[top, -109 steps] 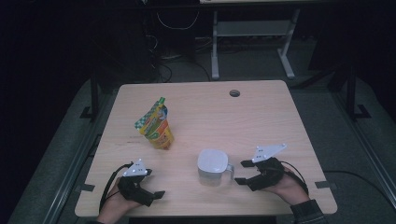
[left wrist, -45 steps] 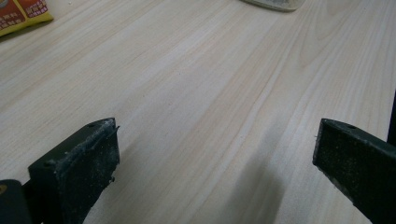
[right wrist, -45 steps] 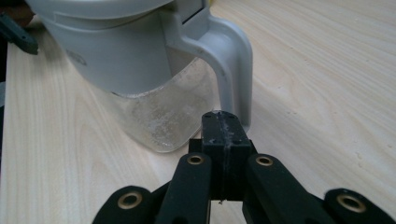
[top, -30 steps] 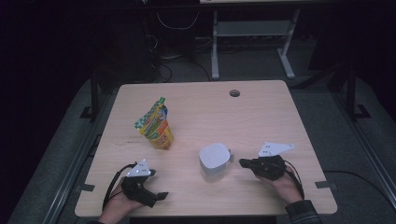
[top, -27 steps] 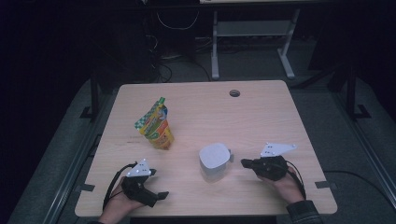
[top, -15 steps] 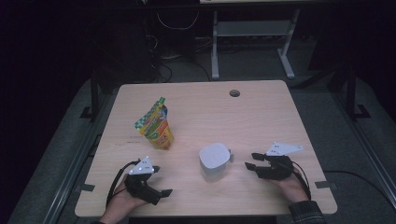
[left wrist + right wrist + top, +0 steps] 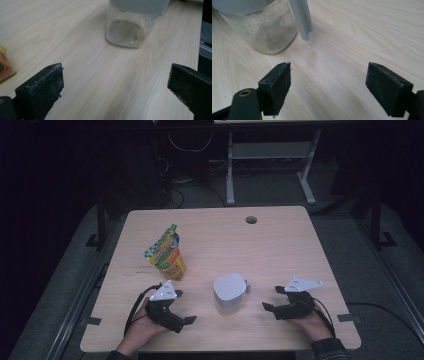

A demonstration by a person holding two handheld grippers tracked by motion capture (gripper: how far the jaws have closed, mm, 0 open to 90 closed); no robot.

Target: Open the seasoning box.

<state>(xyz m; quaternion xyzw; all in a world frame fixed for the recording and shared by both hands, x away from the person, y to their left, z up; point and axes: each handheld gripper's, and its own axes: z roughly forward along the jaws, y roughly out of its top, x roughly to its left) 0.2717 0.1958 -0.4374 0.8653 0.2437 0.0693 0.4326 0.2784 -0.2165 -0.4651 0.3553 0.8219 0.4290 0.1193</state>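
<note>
A clear jar with a white lid [image 7: 230, 292] stands upright near the table's front middle. Its pale handle [image 7: 303, 20] hangs down the side that faces my right gripper [image 7: 272, 298]. That gripper lies a short way to the jar's right; its jaws have just been opening and nothing is between them [image 7: 328, 87]. My left gripper [image 7: 184, 307] is to the jar's left, open and empty [image 7: 115, 92], and points at the jar [image 7: 127, 27]. In the right gripper view the jar [image 7: 267, 32] holds a thin dusting of residue.
A green and orange snack pouch [image 7: 167, 252] stands upright on the wooden table [image 7: 280, 245], behind my left gripper. A cable hole [image 7: 251, 219] sits near the far edge. A metal frame [image 7: 270, 155] stands on the dark floor beyond.
My right gripper has opened, let go of the jar's handle and drawn back slightly to the right. The left gripper has moved a little toward the jar and risen.
</note>
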